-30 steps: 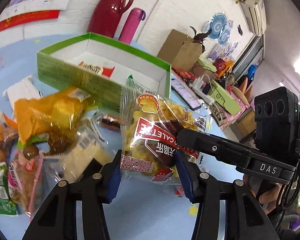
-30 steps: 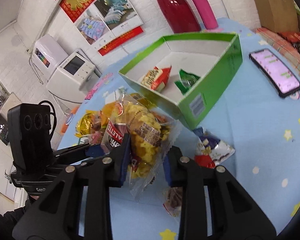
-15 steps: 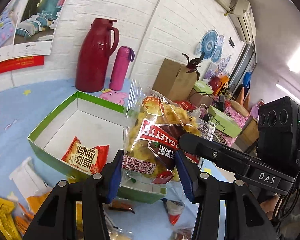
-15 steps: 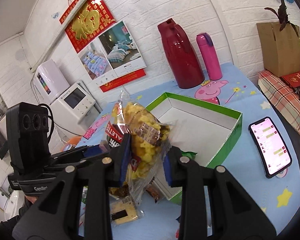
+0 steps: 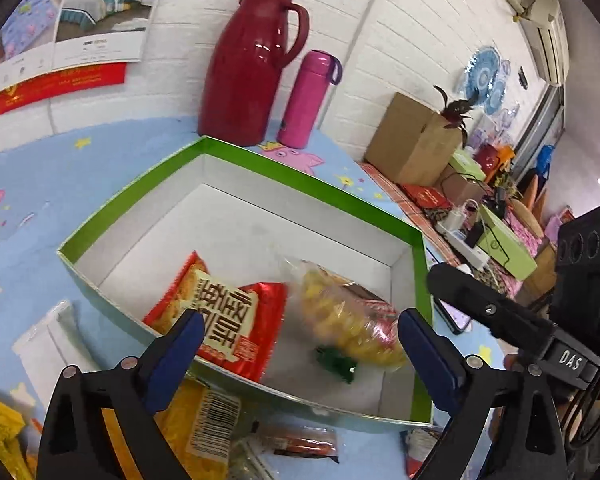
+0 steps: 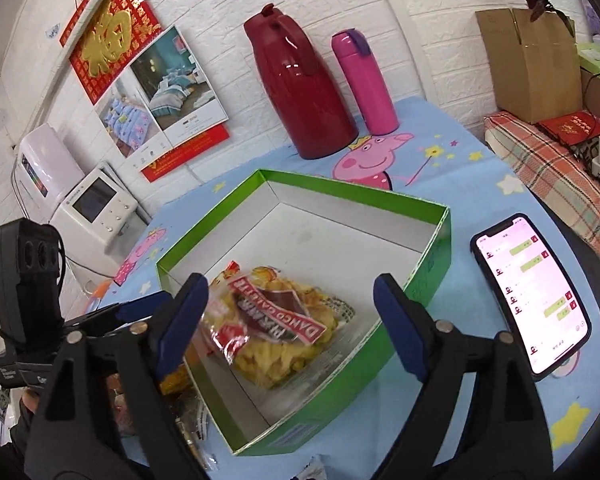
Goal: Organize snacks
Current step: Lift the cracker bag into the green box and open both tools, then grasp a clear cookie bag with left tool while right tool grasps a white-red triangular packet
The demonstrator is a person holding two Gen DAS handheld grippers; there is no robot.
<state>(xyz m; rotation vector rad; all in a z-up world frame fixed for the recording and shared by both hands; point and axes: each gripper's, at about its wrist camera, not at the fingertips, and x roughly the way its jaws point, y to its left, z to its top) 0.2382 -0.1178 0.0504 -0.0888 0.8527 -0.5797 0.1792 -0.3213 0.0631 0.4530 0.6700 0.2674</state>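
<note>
We hold both the left gripper [image 5: 298,338] and right gripper [image 6: 292,308] spread apart above the green box [image 6: 432,268], chip bag [image 6: 278,320] inside it, several snacks [image 5: 208,428] left beside it.

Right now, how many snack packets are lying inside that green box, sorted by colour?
Red packet: 1
Clear bag of yellow snacks: 1
Small green packet: 1
Total inside the green box: 3
</note>
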